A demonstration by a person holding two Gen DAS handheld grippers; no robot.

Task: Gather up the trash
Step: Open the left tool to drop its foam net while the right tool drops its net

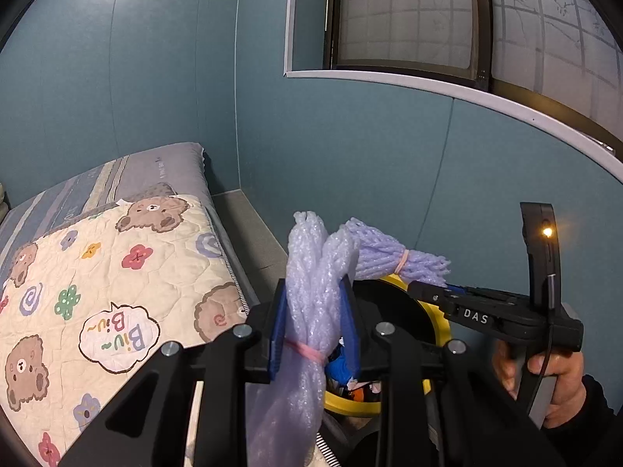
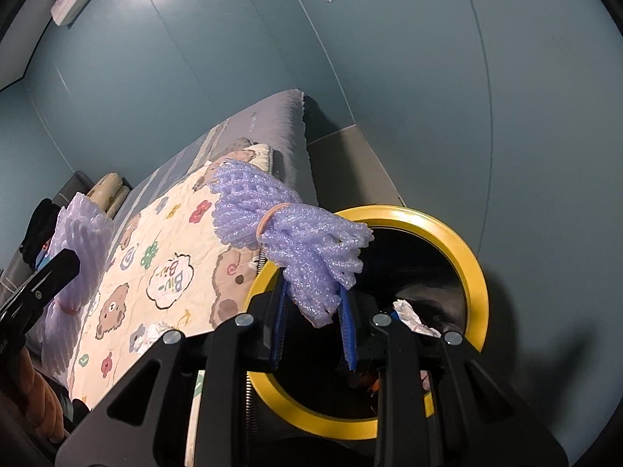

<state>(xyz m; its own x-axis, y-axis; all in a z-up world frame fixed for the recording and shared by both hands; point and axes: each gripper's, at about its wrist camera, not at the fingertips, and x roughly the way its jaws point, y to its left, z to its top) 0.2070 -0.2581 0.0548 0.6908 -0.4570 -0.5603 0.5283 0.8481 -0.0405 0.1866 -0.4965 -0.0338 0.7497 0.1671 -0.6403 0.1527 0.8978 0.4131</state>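
Bear-print quilt (image 1: 117, 272) on bed – teal walls (image 1: 350, 155).

Left gripper (image 1: 315, 323): matte black linkage arms, four silver round screw heads across the frame, blue ribbed finger pads (image 1: 277, 334).

Right gripper (image 2: 313, 323): same black build, same four silver screws, blue ribbed pads. Seen from the left gripper's camera: white "DAS" lettering on its side, amber indicator light above the lettering, black cable below it. Hand (image 1: 545, 381) on grip; dark sleeve.

bed (image 1: 163, 179) — grey sheet | bear-print quilt (image 1: 117, 272) on it | teal wall (image 1: 350, 155) | frosted window (image 1: 428, 19) — upper right
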